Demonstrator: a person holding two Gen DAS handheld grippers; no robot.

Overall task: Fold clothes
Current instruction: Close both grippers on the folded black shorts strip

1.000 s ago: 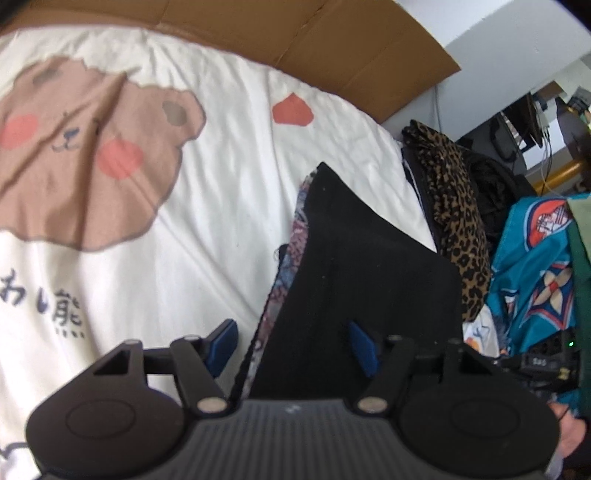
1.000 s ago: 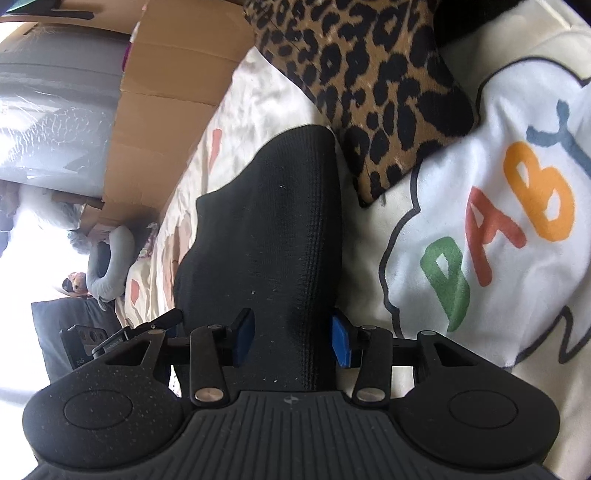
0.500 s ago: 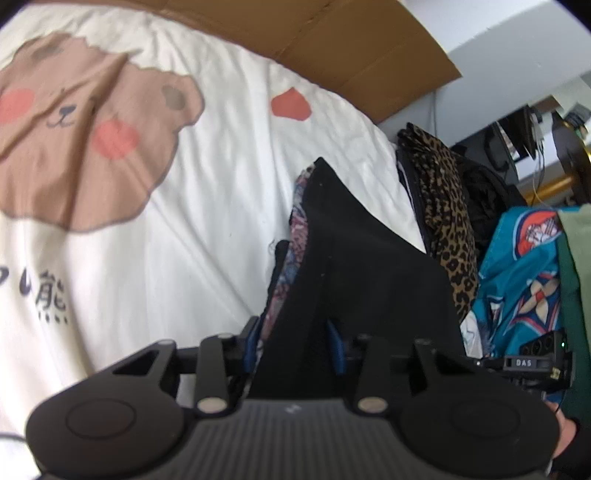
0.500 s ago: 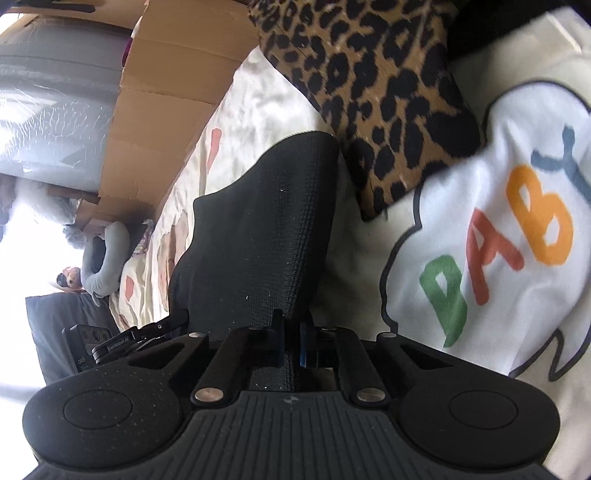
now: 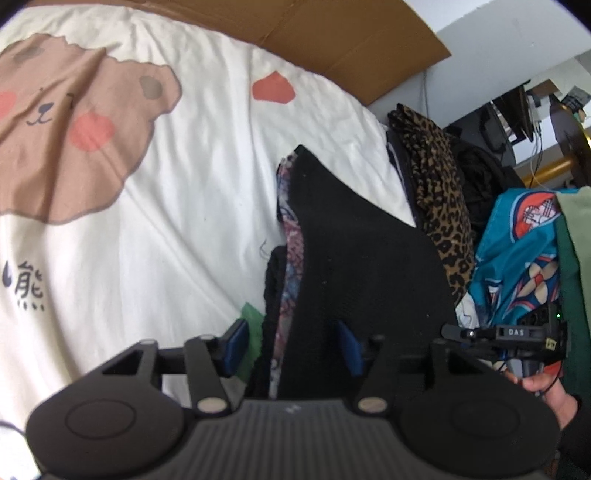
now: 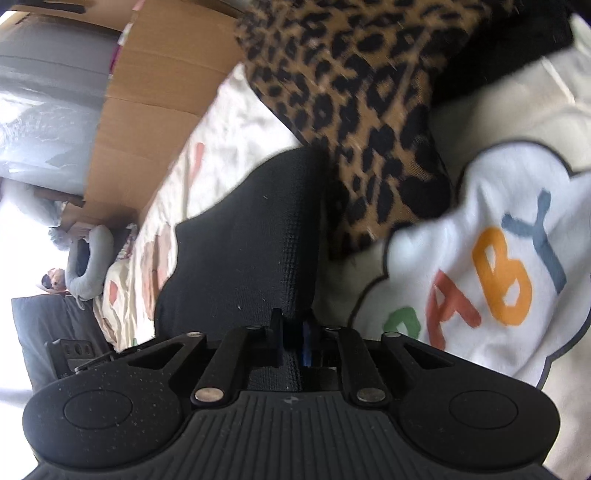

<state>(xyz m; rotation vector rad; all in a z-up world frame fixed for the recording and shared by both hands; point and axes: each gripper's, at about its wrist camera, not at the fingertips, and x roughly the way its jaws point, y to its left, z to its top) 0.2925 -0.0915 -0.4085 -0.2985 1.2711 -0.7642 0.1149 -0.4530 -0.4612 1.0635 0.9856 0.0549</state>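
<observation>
A folded black knit garment (image 5: 369, 258) lies on the bed with a purple patterned layer (image 5: 291, 236) showing along its left edge. My left gripper (image 5: 291, 343) straddles its near end. The jaws are open, and the left blue pad (image 5: 236, 343) stands clear of the cloth. In the right wrist view the same black garment (image 6: 251, 240) runs away from me, and my right gripper (image 6: 291, 332) is shut on its near edge. Part of the right gripper (image 5: 509, 332) and a hand (image 5: 546, 391) show at the left view's right side.
The white bed sheet (image 5: 166, 221) has a brown bear print and a "BABY" cloud print (image 6: 498, 277). A leopard-print garment (image 5: 439, 192) lies just right of the black one. A teal patterned cloth (image 5: 517, 258) and cardboard (image 5: 332, 33) border the bed.
My right gripper went from open to shut on the black garment's edge and stays shut. My left gripper narrowed on the garment half a second ago and has since opened.
</observation>
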